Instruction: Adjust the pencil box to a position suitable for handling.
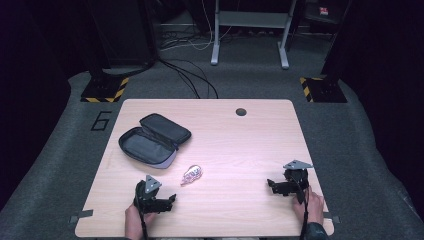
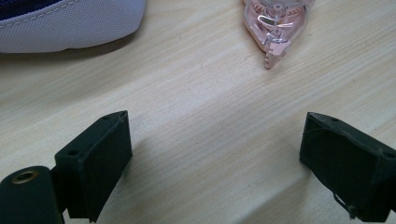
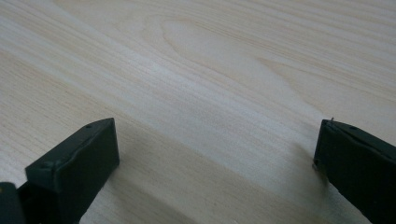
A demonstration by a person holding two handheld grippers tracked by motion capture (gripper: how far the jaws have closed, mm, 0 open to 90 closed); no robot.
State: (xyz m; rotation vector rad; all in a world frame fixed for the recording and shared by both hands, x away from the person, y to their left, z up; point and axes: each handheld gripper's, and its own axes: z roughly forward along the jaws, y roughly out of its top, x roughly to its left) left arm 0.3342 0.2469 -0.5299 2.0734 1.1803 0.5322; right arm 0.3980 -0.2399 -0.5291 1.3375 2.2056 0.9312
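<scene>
A pink see-through correction-tape dispenser [image 1: 192,174] lies on the wooden table [image 1: 235,145], just right of and beyond my left gripper [image 1: 167,201]. In the left gripper view the dispenser [image 2: 276,23] sits ahead of the jaws, its tip pointing toward them; the left gripper [image 2: 215,154] stands open over bare wood. An open dark pencil case [image 1: 154,140] with a grey lining rests at the table's left, and its pale edge [image 2: 70,25] appears at the upper left. My right gripper [image 1: 272,186] rests near the right front of the table, open [image 3: 217,158] with nothing between its jaws.
A round cable hole [image 1: 241,111] sits near the table's far edge. Beyond the table are a grey floor, cables, a metal frame [image 1: 250,30] and stands with yellow-black striped bases [image 1: 105,90]. A person's hands hold both grippers at the near edge.
</scene>
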